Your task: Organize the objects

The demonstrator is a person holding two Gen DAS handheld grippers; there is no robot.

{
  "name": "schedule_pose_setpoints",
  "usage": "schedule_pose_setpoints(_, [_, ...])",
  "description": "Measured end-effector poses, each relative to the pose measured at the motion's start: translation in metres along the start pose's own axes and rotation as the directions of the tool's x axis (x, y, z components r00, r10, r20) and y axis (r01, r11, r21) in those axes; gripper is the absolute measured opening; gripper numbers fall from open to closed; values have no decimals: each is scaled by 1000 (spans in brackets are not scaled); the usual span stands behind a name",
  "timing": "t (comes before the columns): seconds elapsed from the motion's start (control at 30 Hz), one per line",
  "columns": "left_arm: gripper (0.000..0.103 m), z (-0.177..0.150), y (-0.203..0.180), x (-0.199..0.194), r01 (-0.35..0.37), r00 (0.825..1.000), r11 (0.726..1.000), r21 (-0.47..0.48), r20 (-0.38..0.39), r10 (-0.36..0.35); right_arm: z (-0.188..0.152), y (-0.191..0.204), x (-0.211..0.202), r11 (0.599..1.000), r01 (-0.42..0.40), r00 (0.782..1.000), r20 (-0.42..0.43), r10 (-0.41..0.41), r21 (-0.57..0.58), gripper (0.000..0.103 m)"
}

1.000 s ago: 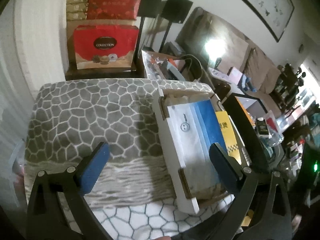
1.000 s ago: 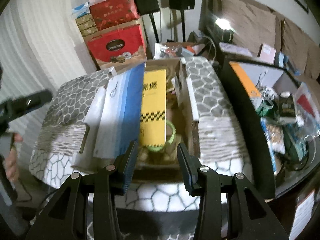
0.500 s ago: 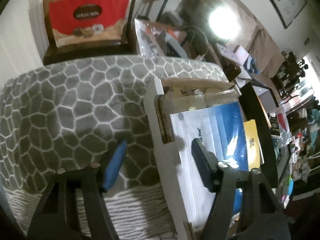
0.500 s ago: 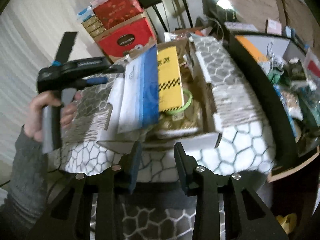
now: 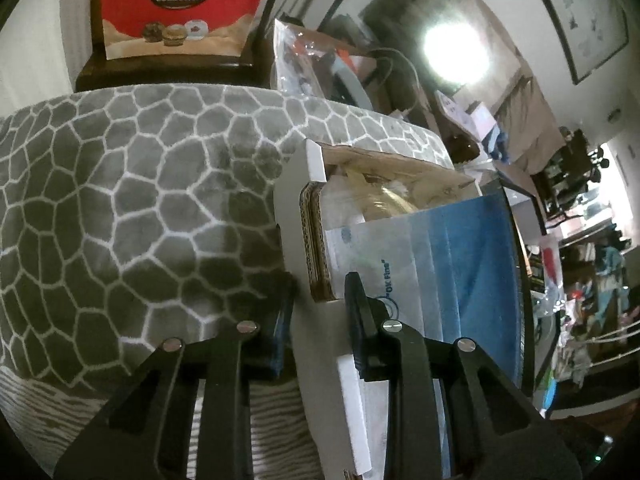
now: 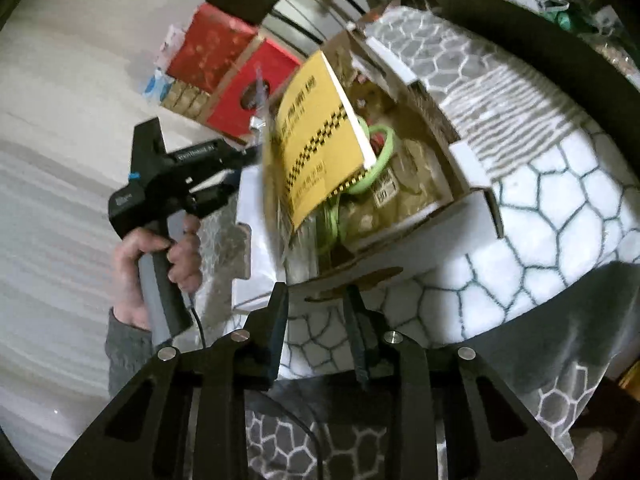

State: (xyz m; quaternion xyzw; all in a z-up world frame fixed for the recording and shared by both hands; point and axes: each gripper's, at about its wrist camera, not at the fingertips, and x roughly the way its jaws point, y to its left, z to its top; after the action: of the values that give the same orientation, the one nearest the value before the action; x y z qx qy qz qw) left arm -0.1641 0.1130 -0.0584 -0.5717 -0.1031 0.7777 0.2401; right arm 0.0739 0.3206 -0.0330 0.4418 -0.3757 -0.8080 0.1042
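Left tool [image 5: 318,300]: your jaws straddle the near left wall of the cardboard box [image 5: 298,216], one finger outside, one inside, narrowed and seemingly clamped on it.
Right tool [image 6: 316,304]: your jaws are part-closed on nothing, just short of the box's near flap.
Box: sits on the grey patterned cushion [image 5: 140,184], long axis running away from you.
Contents: blue-and-white packet [image 5: 448,264] leans against the gripped wall; yellow booklet [image 6: 316,140] stands tilted beside it.
Nearer hand: the left one.
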Motion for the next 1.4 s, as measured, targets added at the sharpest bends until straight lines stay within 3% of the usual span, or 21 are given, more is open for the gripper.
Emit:
schedule_pose_setpoints(0.27, [21, -4, -2, -6, -56, 998, 998, -21, 32, 57, 9, -5, 11, 998, -27, 1000, 7, 27, 49, 30])
schedule_pose_setpoints(0.4, [23, -21, 4, -19, -68, 995, 996, -49, 76, 72, 8, -8, 4, 999, 17, 998, 64, -19, 37, 30])
schedule_pose_setpoints(0.57, [30, -59, 31, -41, -17, 989, 985, -169, 141, 42, 20, -2, -11, 993, 110, 982, 158, -102, -39, 27])
schedule_pose_setpoints(0.67, [33, -79, 44, -53, 13, 983, 974, -227, 179, 29, 36, -3, -7, 989, 130, 981, 150, -119, -69, 24])
schedule_pose_setpoints(0.9, [30, -100, 50, -77, 101, 986, 974, -204, 148, -72, 73, 2, 16, 977, 175, 979, 129, -160, -118, 24])
schedule_pose_setpoints(0.97, [37, -100, 51, -87, 89, 987, 979, -183, 149, -61, 80, 2, 20, 974, 180, 979, 118, -164, -135, 24])
schedule_pose_setpoints(1.03, [56, -96, 57, -101, 69, 984, 984, -167, 174, -39, 89, 5, 26, 968, 197, 977, 115, -180, -158, 24])
schedule_pose_setpoints(1.13, [73, -79, 61, -119, -31, 974, 994, -108, 220, 54, 100, 10, 36, 955, 226, 971, 121, -206, -192, 24])
schedule_pose_setpoints(1.2, [81, -58, 64, -123, -102, 958, 991, -86, 260, 121, 107, 14, 43, 943, 253, 965, 129, -229, -217, 24])
schedule_pose_setpoints(1.3, [81, -24, 77, -113, -186, 942, 979, -87, 267, 203, 111, 16, 50, 924, 292, 954, 135, -266, -245, 24])
schedule_pose_setpoints(1.4, [75, 1, 88, -88, -208, 957, 976, -70, 191, 218, 108, 9, 56, 927, 303, 953, 96, -288, -222, 25])
